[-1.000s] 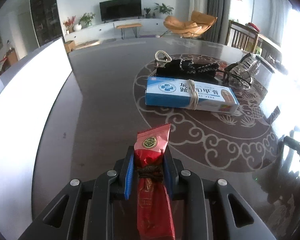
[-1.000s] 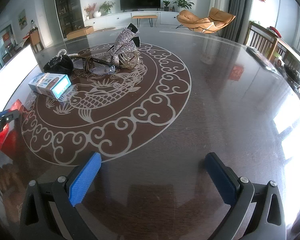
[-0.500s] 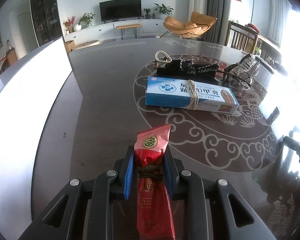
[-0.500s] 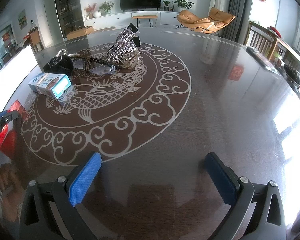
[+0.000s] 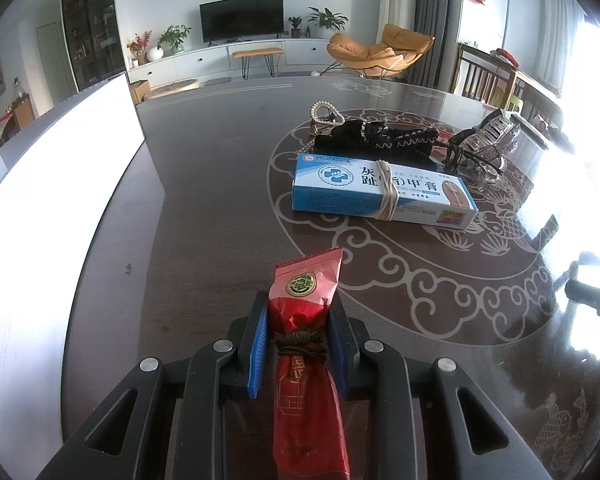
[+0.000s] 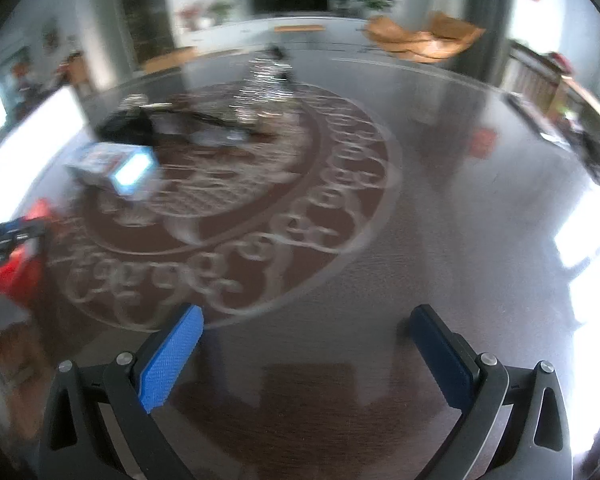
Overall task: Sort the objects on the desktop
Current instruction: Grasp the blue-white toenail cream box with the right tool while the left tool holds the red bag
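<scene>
We note the left hand-held gripper (image 5: pixel 298 344) clenched on the red packet (image 5: pixel 305 344) — long axis along its fingers, above the surface (image 5: pixel 220 184). The right hand-held gripper (image 6: pixel 306 352) gapes empty — the blue box (image 5: pixel 380 190) lies nearer the left.

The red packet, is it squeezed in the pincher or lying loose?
Squeezed. The left hand-held gripper has both blue pads pressed against the red packet at its string-tied waist, its top poking out above the dark table.

My dark glossy table (image 5: pixel 220 184) carries, inside its pale scrollwork ring, a blue-white box (image 5: pixel 380 192), a black beaded pouch (image 5: pixel 372 138) behind it, and sparkly glasses (image 5: pixel 484 148) toward the right edge.
</scene>
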Demonstrator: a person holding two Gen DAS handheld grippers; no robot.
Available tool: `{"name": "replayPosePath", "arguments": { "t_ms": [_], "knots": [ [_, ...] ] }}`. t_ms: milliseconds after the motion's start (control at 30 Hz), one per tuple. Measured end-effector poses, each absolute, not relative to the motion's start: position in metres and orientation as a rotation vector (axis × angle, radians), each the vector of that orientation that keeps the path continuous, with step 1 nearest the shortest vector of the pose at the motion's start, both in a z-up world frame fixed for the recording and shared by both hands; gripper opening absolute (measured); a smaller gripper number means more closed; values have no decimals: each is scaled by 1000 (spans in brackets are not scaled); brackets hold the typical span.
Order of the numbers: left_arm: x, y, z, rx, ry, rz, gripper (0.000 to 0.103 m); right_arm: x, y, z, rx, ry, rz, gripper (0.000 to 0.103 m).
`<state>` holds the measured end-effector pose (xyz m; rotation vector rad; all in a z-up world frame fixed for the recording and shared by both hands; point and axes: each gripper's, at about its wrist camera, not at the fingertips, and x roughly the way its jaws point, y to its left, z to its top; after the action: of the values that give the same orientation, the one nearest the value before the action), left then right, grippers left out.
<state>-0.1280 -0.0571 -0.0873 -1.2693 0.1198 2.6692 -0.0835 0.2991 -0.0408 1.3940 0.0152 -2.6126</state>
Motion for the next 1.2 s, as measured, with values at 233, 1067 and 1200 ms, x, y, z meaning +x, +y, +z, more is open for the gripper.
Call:
{"name": "replayPosePath", "arguments": {
  "t_ms": [233, 1067, 1200],
  "knots": [
    [-128, -58, -87, -1269, 120, 2670, 28, -129, 206, -14, 1240, 260, -2412, 103],
    [-127, -60, -85, -1271, 115, 2668, 28, -58, 231, -35, 1284, 222, -2545, 42],
    [-127, -59, -85, -1269, 116, 2664, 29, -29, 269, -37, 1294, 171, -2634, 47]
  ]
}}
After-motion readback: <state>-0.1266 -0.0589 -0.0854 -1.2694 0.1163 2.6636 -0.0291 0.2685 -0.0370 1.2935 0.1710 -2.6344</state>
